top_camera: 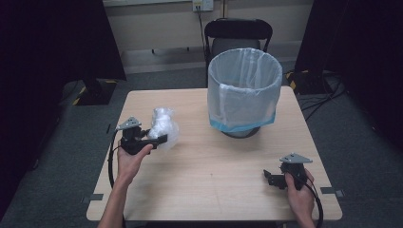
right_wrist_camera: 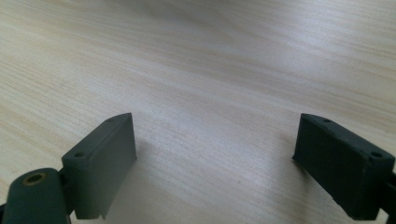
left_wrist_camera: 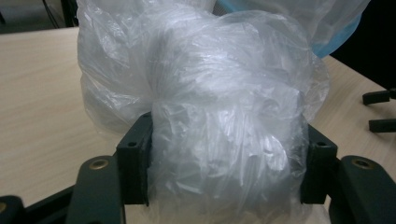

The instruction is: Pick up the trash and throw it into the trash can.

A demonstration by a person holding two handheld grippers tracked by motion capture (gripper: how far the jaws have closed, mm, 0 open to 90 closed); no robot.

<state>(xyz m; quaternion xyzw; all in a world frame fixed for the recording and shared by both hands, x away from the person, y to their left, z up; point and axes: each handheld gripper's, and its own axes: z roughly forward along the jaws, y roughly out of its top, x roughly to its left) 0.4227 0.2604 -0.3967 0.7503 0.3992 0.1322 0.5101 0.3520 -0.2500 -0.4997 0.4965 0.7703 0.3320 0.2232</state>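
My left hand-held gripper (left_wrist_camera: 219,172) clamps the crumpled plastic bag (left_wrist_camera: 205,107), which I fear may slip loose short of the lined bin (top_camera: 244,90) ahead, being so slick.

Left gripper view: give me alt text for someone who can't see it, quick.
A crumpled clear plastic bag is clamped between the two black jaws of the left hand-held gripper, bulging above them. Behind it lies a light wooden table, with part of a bin liner at the top right.
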